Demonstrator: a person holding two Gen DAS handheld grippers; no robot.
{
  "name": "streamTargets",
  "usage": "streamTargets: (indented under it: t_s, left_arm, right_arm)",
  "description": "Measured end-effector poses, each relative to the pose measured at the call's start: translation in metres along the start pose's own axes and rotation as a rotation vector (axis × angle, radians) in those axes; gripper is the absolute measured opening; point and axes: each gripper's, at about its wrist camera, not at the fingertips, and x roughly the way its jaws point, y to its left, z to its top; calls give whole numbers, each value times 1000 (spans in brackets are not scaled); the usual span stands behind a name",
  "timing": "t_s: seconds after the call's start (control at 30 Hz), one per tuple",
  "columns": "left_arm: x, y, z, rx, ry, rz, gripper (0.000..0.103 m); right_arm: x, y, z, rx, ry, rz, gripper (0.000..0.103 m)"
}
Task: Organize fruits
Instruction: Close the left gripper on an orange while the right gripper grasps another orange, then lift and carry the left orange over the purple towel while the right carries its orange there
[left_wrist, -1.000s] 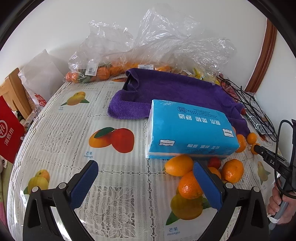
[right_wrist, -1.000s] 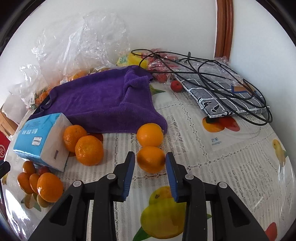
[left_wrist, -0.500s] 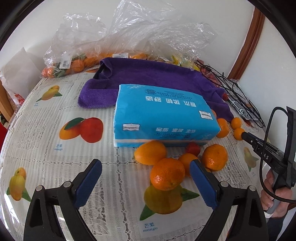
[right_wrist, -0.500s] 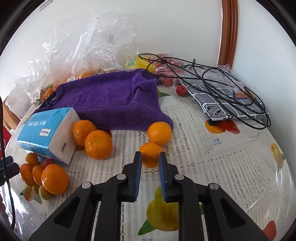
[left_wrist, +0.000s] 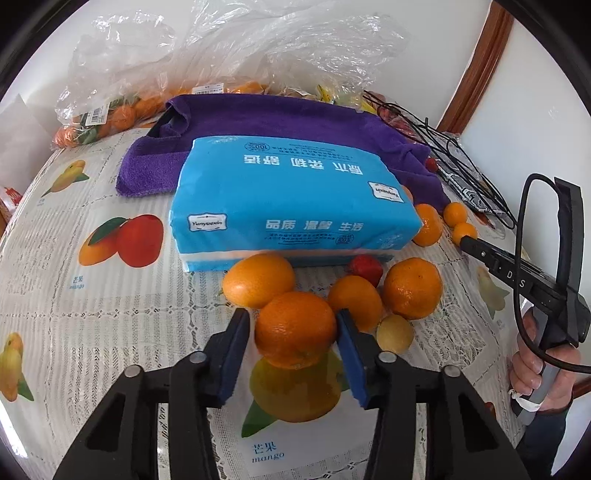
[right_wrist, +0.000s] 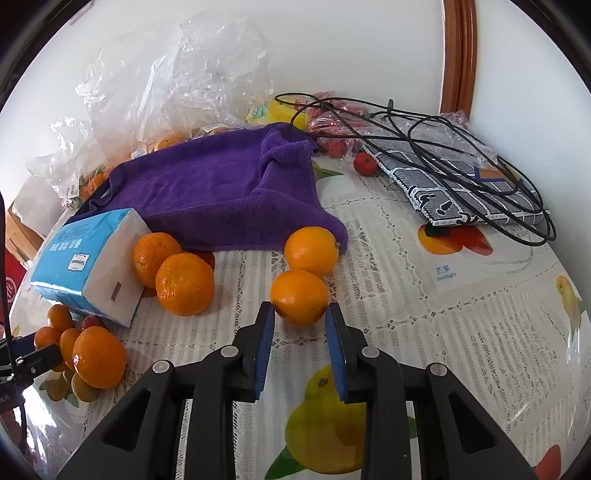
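I've got my left gripper (left_wrist: 294, 341) with its blue pads on both flanks of a round orange tangerine (left_wrist: 295, 328); the jaws have just been closing and the fruit sits between them, pads touching the skin, so I read it as clamped, though it looks not yet lifted off the desk (left_wrist: 110, 332) with the lace-pattern fruit-print cover. My right gripper (right_wrist: 300, 325) is closed on a smaller smooth orange (right_wrist: 299, 296), held only at the pad tips, with the fruit bulging out ahead of them. Just ahead of the left gripper lie more oranges, a red berry-like fruit and a small yellow fruit (left_wrist: 394, 333), crowded against the blue plastic tissue pack (left_wrist: 291, 206); beyond that pack is a purple towel (left_wrist: 295, 122) and crumpled clear plastic bags (left_wrist: 240, 48) with more fruit. Another orange (right_wrist: 311, 252) rests just beyond the right gripper's one, at the towel edge. Risks, my call: the right grip is shallow, so a fast lift or tilt could squirt the orange out and send it rolling on the slick cover. The left fruit touches its neighbours, so pulling up may knock them rolling toward the desk edge. Squeezing harder could bruise soft peel. Both grippers work close together and could collide.
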Motion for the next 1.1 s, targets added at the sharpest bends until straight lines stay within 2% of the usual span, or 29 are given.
streamTargets:
  t_s: [0.07, 0.17, 0.27, 0.33, 0.47, 0.53, 0.67, 0.77, 0.87, 1.1]
  left_arm:
    - [-1, -3, -1, 13, -7, 9, 41]
    - [-4, -2, -3, 13, -8, 8, 41]
    - [-7, 1, -5, -2, -5, 8, 41]
    - [-9, 4, -7, -9, -6, 7, 41]
    - [-15, 10, -6, -19, -16, 17, 41]
    - [-15, 14, -4, -32, -15, 12, 41]
    - [-14, 17, 1, -32, -12, 16, 41]
    - [-12, 17, 4, -27, -8, 20, 41]
    - [-11, 19, 6, -30, -9, 18, 41]
    - [-16, 22, 6, -27, -19, 9, 41]
  right_arm:
    - [-3, 2, -1, -3, -6, 1, 23]
    - [-11, 5, -3, -4, -13, 19, 10]
    - [-14, 9, -4, -29, -16, 16, 10]
    - [-11, 10, -4, -30, 1, -3, 11]
    - [-9, 7, -4, -23, 7, 12, 13]
    - [-8, 7, -3, -31, 1, 9, 17]
    - [-3, 7, 2, -41, -7, 0, 42]
    - [2, 6, 4, -42, -13, -20, 43]
    - [11, 3, 7, -23, 28, -3, 34]
    - [-3, 11, 3, -32, -6, 5, 34]
